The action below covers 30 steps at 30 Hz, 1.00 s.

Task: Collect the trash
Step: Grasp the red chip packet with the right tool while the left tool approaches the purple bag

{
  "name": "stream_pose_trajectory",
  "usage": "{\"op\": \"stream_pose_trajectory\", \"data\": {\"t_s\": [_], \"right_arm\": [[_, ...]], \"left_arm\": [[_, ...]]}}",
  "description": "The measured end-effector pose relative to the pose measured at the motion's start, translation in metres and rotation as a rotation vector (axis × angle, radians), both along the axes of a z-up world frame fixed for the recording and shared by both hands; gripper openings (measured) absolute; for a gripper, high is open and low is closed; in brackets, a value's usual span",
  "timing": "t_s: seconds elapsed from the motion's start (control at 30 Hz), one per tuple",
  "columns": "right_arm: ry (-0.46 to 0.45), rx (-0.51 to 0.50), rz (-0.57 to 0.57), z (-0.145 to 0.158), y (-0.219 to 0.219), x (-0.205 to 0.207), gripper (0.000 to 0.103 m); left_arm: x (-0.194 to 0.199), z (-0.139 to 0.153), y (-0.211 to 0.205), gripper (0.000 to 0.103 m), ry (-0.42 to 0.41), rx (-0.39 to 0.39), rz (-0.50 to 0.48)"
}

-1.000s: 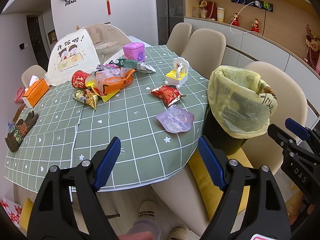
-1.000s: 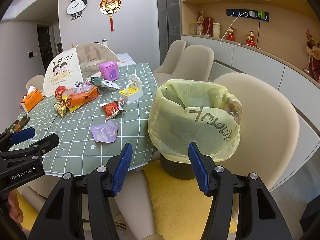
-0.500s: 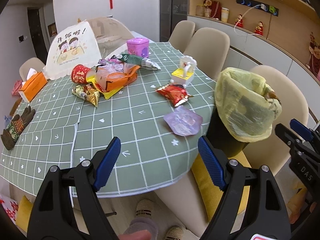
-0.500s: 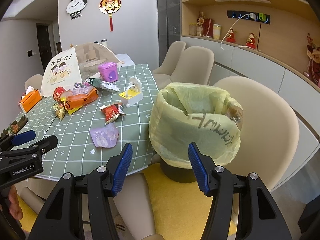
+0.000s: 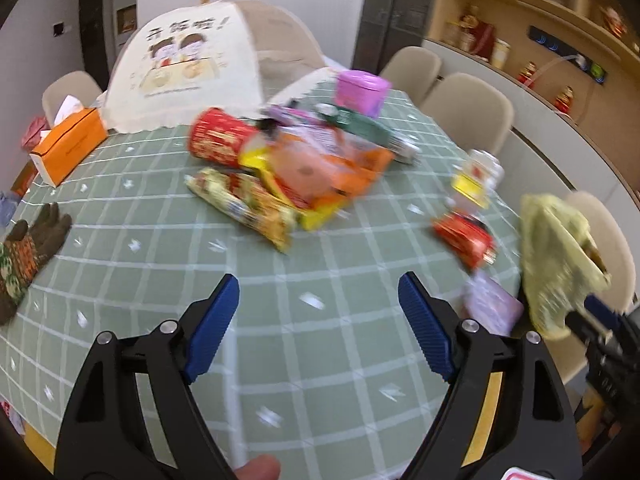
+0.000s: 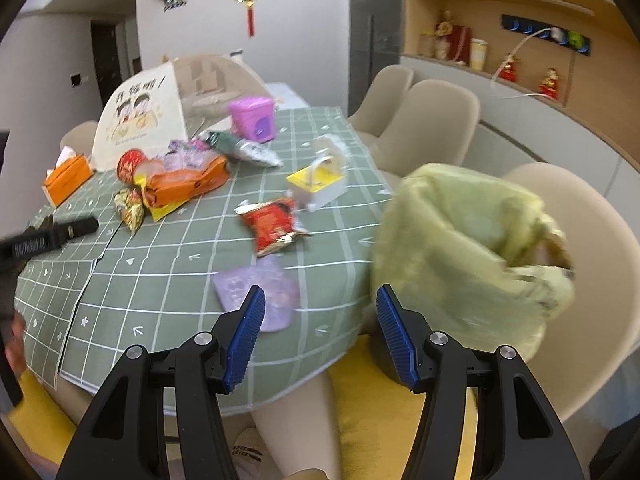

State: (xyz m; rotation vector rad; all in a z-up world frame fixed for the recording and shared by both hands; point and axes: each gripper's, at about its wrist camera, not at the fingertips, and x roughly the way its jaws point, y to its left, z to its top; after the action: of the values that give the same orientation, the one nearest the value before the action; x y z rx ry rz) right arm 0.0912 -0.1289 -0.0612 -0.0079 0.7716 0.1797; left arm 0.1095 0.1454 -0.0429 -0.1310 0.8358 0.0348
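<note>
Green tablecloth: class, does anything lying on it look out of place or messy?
Yes. Snack wrappers lie heaped at mid-table, with a red packet and a purple pouch loose nearer the yellow-lined bin. A glove sits alone at the left edge.

You have two grippers, left [image 5: 318, 304] and right [image 6: 320, 316]. You see one bin bag [image 6: 460, 248], one tissue box [image 5: 68, 148], one glove [image 5: 28, 248].

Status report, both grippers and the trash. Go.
Left gripper open, empty, over the tablecloth. Right gripper open, empty, above the purple wrapper. Yellow-lined bin beside the table. Nothing blocking.
</note>
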Motion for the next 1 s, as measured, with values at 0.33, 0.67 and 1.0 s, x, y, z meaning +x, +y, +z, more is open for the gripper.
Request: {"op": "stream_pose_trajectory", "data": {"t_s": [0.33,0.67,1.0], "right_arm": [[0.152,0.022,-0.002,-0.04,0.029,0.053,0.055],[0.262,0.078,-0.097,-0.058,0.046,0.068,0.016],[0.248,0.036,-0.05,-0.041,0.086,0.087,0.01]], "left_arm": [[0.062,-0.006,0.075,0.078,0.027,-0.037,-0.045],[0.082,-0.034,0.105,0.078,0.136,-0.133,-0.086],[0.101,-0.044,0.115,0.072,0.19,-0.202,-0.111]]}}
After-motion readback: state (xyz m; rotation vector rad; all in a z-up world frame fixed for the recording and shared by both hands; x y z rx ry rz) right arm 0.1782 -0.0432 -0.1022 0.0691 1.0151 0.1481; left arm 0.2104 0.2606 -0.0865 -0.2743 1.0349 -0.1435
